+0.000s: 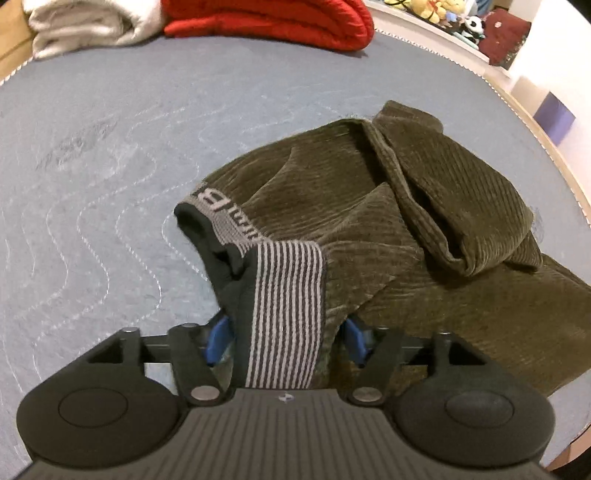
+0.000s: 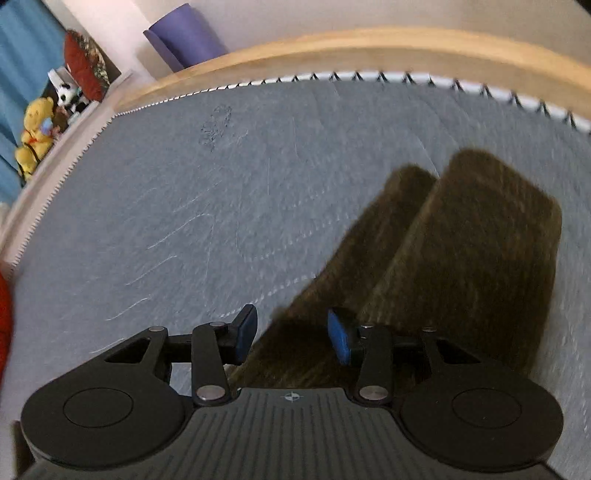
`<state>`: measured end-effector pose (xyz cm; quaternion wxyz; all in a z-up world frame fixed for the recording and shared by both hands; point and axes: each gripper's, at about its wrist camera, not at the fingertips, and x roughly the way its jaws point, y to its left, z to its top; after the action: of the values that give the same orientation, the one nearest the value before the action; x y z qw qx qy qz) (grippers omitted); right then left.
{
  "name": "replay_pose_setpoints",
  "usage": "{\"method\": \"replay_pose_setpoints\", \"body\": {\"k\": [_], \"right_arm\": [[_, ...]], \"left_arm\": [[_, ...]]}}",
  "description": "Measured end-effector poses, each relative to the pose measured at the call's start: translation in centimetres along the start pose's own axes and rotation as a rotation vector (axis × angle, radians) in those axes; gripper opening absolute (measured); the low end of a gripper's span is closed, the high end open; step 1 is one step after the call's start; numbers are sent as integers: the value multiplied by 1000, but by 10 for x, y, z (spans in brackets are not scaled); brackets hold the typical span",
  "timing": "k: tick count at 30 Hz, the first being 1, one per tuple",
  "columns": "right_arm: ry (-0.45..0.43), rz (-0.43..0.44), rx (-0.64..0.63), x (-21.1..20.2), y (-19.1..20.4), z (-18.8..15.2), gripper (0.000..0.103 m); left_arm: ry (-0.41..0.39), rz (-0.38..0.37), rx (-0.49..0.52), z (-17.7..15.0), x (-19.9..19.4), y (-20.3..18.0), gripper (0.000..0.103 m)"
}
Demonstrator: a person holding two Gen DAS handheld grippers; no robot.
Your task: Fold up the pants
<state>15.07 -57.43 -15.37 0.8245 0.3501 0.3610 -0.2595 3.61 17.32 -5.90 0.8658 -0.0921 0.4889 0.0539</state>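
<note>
Here, olive corduroy pants (image 1: 388, 206) lie crumpled on the grey quilted mattress (image 1: 110, 166), below the red blanket (image 1: 273, 18). The left gripper (image 1: 284, 341) has its fingers spread around the striped waistband (image 1: 288, 314). The right gripper (image 2: 291, 334) holds its fingers apart above the pant legs.

Grey quilted mattress (image 1: 110, 166), wooden frame (image 2: 369, 44)

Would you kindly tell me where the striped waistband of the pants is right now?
In the left wrist view, the striped waistband sits low and centre, between the left gripper's blue fingers, with the crumpled olive pants spreading to its right on the grey mattress.
</note>
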Motion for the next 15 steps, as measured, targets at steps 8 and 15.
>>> {"method": "replay_pose_setpoints", "body": {"k": [8,15], "right_arm": [[-81,-170,-127,26,20,-2,8],[-390,163,-92,-6,29,11,6]], "left_arm": [[3,-2,-18,4,4,13,71],[-13,3,-12,9,10,14,71]]}}
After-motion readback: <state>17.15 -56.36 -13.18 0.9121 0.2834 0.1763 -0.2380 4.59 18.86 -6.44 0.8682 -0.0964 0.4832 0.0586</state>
